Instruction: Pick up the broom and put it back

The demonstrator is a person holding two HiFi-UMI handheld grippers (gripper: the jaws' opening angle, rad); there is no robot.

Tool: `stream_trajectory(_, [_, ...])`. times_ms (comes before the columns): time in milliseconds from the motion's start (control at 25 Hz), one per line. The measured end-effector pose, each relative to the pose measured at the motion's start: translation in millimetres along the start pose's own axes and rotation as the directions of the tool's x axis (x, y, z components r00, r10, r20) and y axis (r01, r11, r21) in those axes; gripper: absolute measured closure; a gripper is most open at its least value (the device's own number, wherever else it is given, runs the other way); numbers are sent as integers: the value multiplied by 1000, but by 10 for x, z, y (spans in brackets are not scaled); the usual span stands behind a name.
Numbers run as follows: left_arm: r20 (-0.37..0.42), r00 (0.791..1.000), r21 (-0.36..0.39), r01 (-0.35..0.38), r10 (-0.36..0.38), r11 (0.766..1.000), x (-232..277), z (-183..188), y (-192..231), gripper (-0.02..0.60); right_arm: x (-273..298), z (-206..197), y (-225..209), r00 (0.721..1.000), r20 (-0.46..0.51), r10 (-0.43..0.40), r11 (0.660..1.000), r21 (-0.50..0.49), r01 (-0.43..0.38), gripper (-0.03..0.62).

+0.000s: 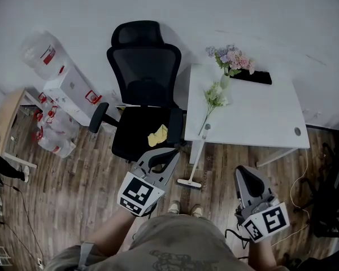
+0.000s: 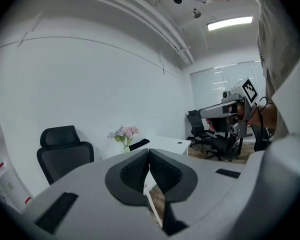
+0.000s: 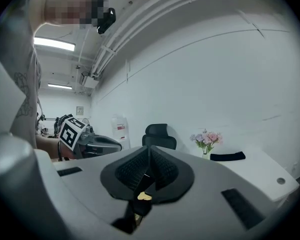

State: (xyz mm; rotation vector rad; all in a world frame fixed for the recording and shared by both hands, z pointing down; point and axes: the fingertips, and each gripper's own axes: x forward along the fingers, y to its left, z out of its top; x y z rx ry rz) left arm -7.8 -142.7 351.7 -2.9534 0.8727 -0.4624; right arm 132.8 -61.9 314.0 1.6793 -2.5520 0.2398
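Observation:
The white broom (image 1: pixel 197 156) leans with its handle against the front edge of the white desk (image 1: pixel 260 123); its flat head (image 1: pixel 189 182) rests on the wood floor. My left gripper (image 1: pixel 173 153) hangs just left of the handle, jaws shut with nothing between them, apart from the broom. In the left gripper view the pads (image 2: pixel 148 151) meet, and a thin white stick (image 2: pixel 151 204) shows below them. My right gripper (image 1: pixel 243 171) is to the right of the broom head, over the floor. Its jaws (image 3: pixel 149 149) are shut and hold nothing.
A black office chair (image 1: pixel 144 89) with a yellow cloth (image 1: pixel 157 135) on its seat stands left of the desk. Flowers in a vase (image 1: pixel 230 62) and a black object (image 1: pixel 252 77) sit on the desk. A water dispenser (image 1: pixel 68 86) is at the left, cables (image 1: pixel 298 185) at the right.

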Motion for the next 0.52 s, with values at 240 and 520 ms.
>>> stream_trajectory(240, [-5,1000,-8,27,-27,1000,22,-6,-36,563,48,-9,9,1000,-4,-10,1000,-27,10,556])
stream_trajectory(520, [10,1000,2,20,-20,1000,-2,95,-3,563,45,-4,-44,1000,-9,-20,999,-28,20,556])
